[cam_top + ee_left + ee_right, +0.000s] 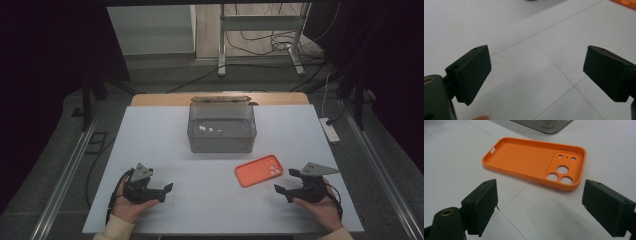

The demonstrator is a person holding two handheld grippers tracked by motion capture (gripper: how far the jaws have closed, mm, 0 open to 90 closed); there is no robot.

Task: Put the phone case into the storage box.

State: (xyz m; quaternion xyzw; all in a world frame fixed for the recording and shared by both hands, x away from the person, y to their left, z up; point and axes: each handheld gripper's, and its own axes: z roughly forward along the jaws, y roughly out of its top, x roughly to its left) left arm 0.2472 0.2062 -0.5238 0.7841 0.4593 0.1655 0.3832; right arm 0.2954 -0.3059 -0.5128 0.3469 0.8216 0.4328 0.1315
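Both pairs of jaws stand spread on nothing: the right gripper (288, 181) faces the orange phone case (534, 162), lying hollow side up just ahead; the left gripper (166, 193) rests well apart. Beyond, a clear plastic box (222, 127) holds small white bits. The white table (150, 130) stands over grey floor strewn with cables (260, 47).

A white counter (150, 130) is set on a grey floor (60, 150). Dark curtains (45, 45) are hung at both sides. Behind, a metal stand (260, 22) and black cables (265, 47) are seen, and a power strip (330, 130) at the right.
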